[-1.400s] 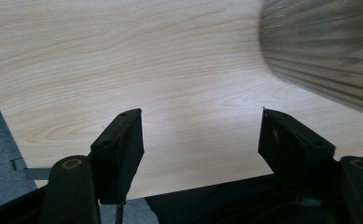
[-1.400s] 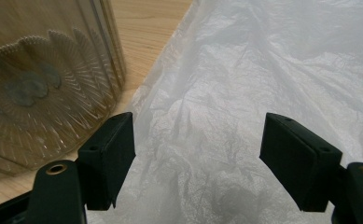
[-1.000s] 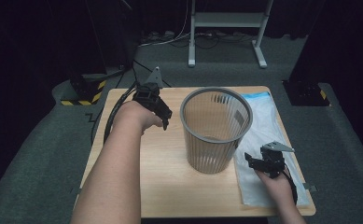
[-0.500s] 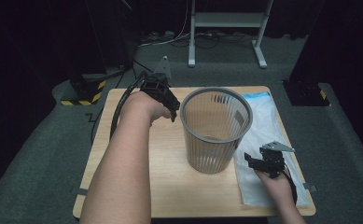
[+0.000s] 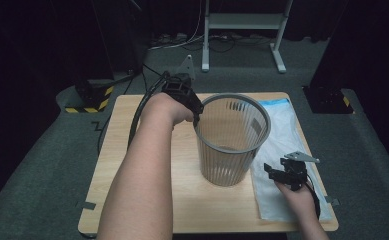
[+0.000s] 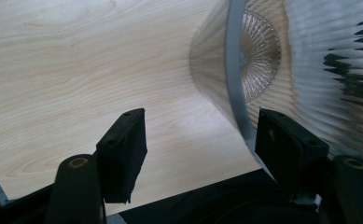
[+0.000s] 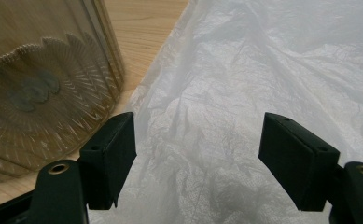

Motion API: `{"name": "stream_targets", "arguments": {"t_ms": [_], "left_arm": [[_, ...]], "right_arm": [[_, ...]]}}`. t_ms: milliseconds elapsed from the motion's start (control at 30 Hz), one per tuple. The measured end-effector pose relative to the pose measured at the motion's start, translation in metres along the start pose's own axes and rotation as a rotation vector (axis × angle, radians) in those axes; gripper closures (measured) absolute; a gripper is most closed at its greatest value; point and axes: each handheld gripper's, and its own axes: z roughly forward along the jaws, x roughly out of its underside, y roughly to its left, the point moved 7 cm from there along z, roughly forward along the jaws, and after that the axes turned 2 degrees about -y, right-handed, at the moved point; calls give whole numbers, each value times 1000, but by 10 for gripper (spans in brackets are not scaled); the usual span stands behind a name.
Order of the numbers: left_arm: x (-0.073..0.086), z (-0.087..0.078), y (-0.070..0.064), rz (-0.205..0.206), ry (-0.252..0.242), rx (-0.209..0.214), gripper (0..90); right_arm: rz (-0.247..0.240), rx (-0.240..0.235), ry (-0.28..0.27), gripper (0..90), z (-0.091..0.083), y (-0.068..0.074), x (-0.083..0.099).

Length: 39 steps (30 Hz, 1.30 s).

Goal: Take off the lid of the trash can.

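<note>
A grey wire-mesh wastebasket (image 5: 232, 142) stands upright in the middle of the wooden table (image 5: 132, 150). A white plastic bag (image 5: 288, 135) lies flat on the table to its right. My left gripper (image 5: 196, 111) is at the basket's left rim, open. In the left gripper view the basket's rim (image 6: 235, 79) runs between the jaws of the left gripper (image 6: 200, 128), close to the right one. My right gripper (image 5: 273, 173) hovers open low over the bag, near the basket's base. In the right gripper view the right gripper (image 7: 198, 137) has the bag (image 7: 263, 70) beneath its jaws and the basket (image 7: 44, 70) at the left.
The bag's far end carries a blue strip (image 5: 274, 102) near the table's back edge. A black cable (image 5: 137, 115) trails from the left gripper off the table's left side. A white stand (image 5: 242, 35) and grey carpet lie beyond the table.
My left gripper has moved right and away from me, up to the basket's left rim. The right gripper and the bag have stayed put.
</note>
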Motion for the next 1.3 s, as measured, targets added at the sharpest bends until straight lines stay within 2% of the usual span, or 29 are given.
{"name": "stream_targets", "arguments": {"t_ms": [233, 367, 433, 533, 800, 967, 1133, 1300], "left_arm": [[-5, 4, -10, 29, 10, -20, 383], [-9, 7, -11, 23, 3, -25, 384], [-11, 9, -12, 26, -7, -37, 412], [-14, 10, -13, 9, -26, -37, 494], [-15, 20, -20, -48, 10, -52, 626], [-16, 24, -22, -26, 12, -86, 693], [-16, 27, -23, -23, 8, -120, 740], [-15, 29, -22, -29, 13, -116, 759]], "right_arm": [[6, -2, 2, 267, -1, 0, 0], [6, -3, 0, 267, 0, 0, 0], [9, -3, 2, 268, 0, 0, 0], [9, -3, 2, 268, 0, 0, 0], [5, -3, 5, 270, 1, 1, 0], [2, -4, 5, 272, 1, 2, 0], [-2, -2, 7, 274, 2, 2, 0], [-7, -2, 9, 275, 2, 3, 0]]}}
